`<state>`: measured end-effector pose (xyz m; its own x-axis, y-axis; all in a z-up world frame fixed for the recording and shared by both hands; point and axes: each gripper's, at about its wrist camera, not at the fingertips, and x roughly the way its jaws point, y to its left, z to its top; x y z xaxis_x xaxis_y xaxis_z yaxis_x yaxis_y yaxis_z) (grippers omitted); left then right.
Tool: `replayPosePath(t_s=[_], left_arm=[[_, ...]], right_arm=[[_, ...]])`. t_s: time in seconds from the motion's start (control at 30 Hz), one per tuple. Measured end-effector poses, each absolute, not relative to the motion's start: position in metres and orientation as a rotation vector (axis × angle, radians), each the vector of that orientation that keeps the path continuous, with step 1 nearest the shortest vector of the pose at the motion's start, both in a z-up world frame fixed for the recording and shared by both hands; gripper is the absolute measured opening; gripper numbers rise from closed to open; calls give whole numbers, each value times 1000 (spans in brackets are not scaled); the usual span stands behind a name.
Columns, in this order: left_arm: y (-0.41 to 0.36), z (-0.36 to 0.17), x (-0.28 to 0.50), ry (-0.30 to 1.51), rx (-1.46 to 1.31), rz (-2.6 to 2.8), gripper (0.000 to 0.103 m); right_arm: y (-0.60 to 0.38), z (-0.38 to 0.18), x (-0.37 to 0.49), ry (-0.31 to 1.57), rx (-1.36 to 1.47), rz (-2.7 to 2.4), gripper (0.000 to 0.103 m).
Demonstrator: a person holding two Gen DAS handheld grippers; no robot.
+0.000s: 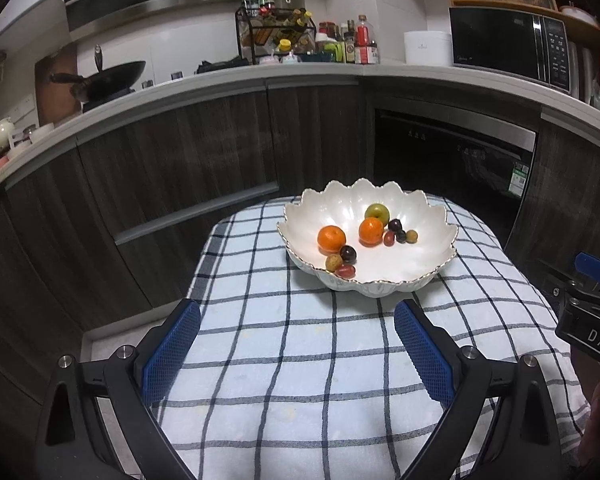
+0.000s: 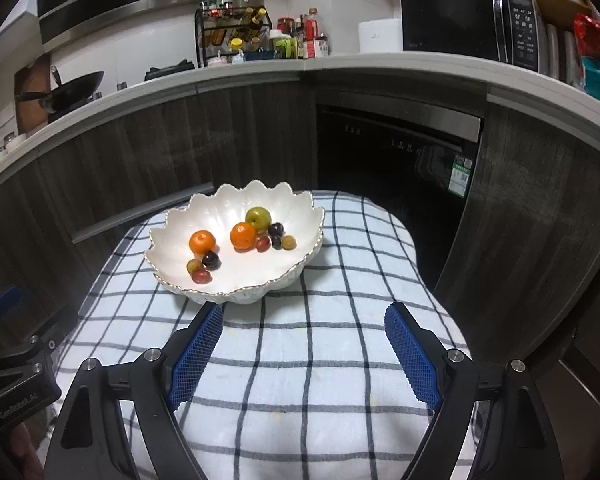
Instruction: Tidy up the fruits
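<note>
A white scalloped bowl [image 1: 404, 268] [image 2: 172, 224] stands on a blue-checked cloth [image 1: 300, 344] [image 2: 320, 320]. Inside lie two oranges [image 1: 331, 239] [image 2: 202, 241], a green apple [image 1: 377, 212] [image 2: 257, 217], and several small dark, red and yellowish fruits [image 1: 347, 254] [image 2: 211, 259]. My left gripper [image 1: 298, 312] hovers open over the cloth, short of the bowl's near rim, nothing between its blue pads [image 1: 172, 354]. My right gripper [image 2: 304, 316] is likewise open and empty, its left pad [image 2: 198, 354] close to the bowl's near rim. Each gripper's body shows at the edge of the other's view.
The cloth covers a small table with rounded edges. Behind it run dark wood cabinets and a built-in appliance [image 1: 452, 156] under a grey counter. On the counter stand a wok [image 1: 112, 76], a spice rack [image 1: 276, 36], bottles and a microwave [image 1: 508, 46].
</note>
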<state>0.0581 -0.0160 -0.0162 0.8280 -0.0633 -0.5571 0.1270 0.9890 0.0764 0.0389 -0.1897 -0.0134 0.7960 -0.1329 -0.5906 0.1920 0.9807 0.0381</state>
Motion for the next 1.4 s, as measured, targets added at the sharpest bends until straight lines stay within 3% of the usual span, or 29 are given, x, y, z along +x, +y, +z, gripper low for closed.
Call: replayPosePath(t_s=[0.17, 0.27, 1.4], left_arm=[[-12, -10, 45, 558, 100, -96, 100], [-9, -9, 37, 535, 100, -88, 100], [-6, -11, 27, 521, 111, -74, 103]], right_arm=[[-186, -3, 24, 572, 89, -178, 85], [-184, 0, 18, 557, 87, -180, 90], [-183, 2, 4, 530, 63, -204, 90]])
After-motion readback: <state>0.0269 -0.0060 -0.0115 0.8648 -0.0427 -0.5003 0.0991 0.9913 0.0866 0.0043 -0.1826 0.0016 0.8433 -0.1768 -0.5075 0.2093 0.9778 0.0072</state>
